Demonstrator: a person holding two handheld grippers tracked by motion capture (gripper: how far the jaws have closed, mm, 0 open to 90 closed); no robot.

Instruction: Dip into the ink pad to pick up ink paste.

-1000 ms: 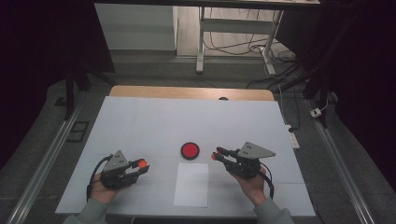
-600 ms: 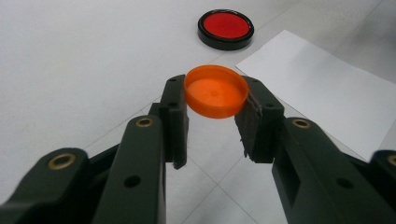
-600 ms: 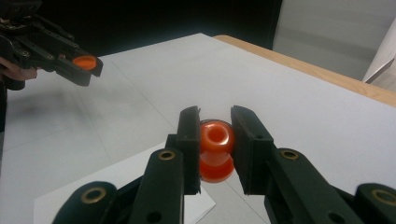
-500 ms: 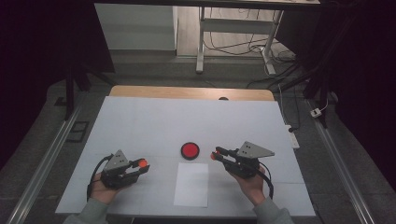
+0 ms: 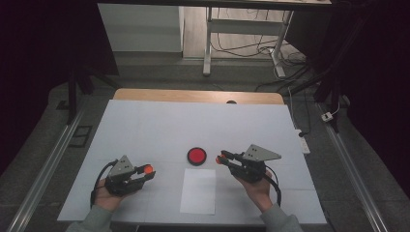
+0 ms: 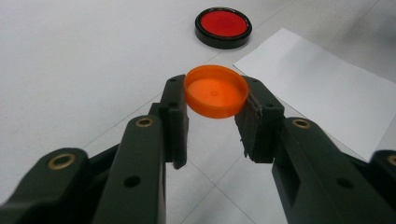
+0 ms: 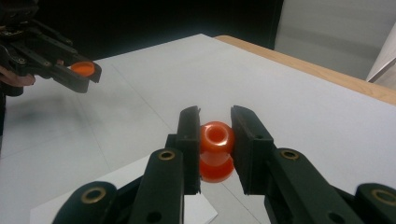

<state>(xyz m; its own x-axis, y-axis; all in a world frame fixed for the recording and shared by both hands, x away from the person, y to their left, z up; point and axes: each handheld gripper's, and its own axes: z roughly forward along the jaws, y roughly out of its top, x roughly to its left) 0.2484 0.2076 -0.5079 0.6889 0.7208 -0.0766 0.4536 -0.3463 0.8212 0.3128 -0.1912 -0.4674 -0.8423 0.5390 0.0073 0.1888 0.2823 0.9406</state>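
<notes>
**Both Grippers Loaded: Orange Cap Left, Orange Spool-Shaped Piece Right**

Left gripper [image 5: 145, 172]: closed on an orange cap [image 6: 215, 91]. Cap clamped at its rim between the two pads, near the jaw tips, hollow side turned toward the gripper's camera. Held clear of the table surface [image 5: 145, 125], in front of the left hand [image 5: 107, 197]. Seen from above as an orange dot at the jaw tips, left of the white paper sheet [image 5: 198, 191].

Right gripper [image 5: 223, 158]: closed on an orange spool-shaped piece [image 7: 216, 151]. Piece pinched at its narrow waist, one rounded end with an open hole pointing up and toward the camera, the other end bulging below the pads. Held above the table, near the far right corner of the paper sheet. Gripper carried by the right hand [image 5: 256, 189], grey three-cornered plate on top.

Reference items on the table:
- Round black dish with red centre [image 5: 197, 155]: resting flat, between the two grippers, just beyond the far edge of the paper sheet, apart from it.
- Paper sheet: lying flat near the front edge of the table, between the two hands.

Jaw tips of both grippers pointed inward, toward each other, well apart.
</notes>
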